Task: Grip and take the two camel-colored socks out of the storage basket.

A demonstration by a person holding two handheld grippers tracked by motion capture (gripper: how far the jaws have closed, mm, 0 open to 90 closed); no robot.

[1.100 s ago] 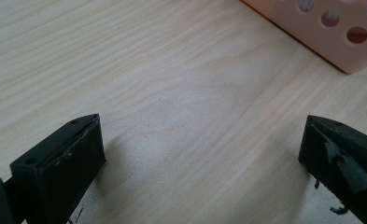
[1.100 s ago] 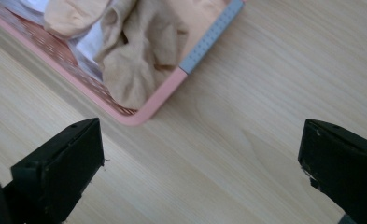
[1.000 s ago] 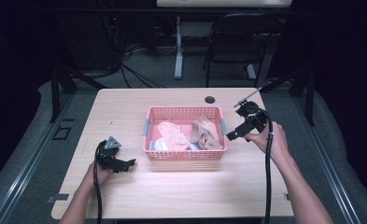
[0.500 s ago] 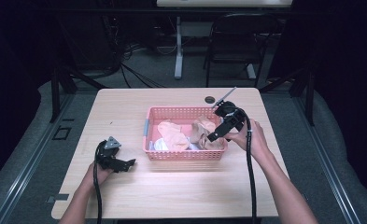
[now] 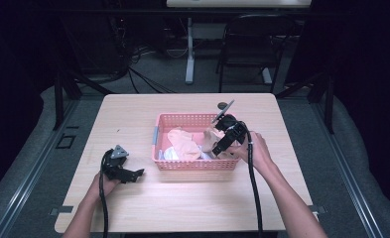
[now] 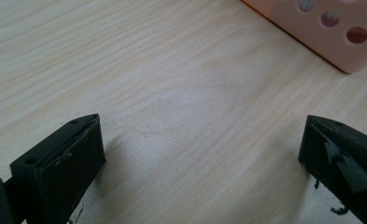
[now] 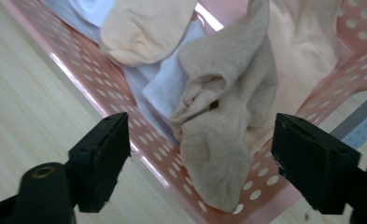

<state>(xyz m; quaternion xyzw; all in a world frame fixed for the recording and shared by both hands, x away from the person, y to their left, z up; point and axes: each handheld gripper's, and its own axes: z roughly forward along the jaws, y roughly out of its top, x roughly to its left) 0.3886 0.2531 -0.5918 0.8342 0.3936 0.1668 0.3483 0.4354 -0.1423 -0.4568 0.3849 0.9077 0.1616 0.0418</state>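
The right gripper [image 5: 221, 145] has been carried in from beyond the right end of the pink basket [image 5: 192, 164] and is now tipped down over its right half; its jaws are spread wide and nothing is gripped. In the right gripper view a tan sock [image 7: 225, 116] lies directly ahead of the jaws and midway between them, draped over the basket's near wall; beyond it and to the jaws' left are seen a peach sock [image 7: 144, 28] and a pale blue-white cloth [image 7: 165, 86]. Whether the jaw tips already touch the fabric cannot be told, though they appear to stand just short of it; a pick from the basket is judged to be starting, with the tan sock the likely target, closure not yet made.

The left gripper [image 5: 128, 173] has been kept where it was, low over the bare table [image 5: 182, 208] to the left of the basket; its jaws are wide apart and empty, with a basket corner [image 6: 340, 32] seen ahead and to their right.
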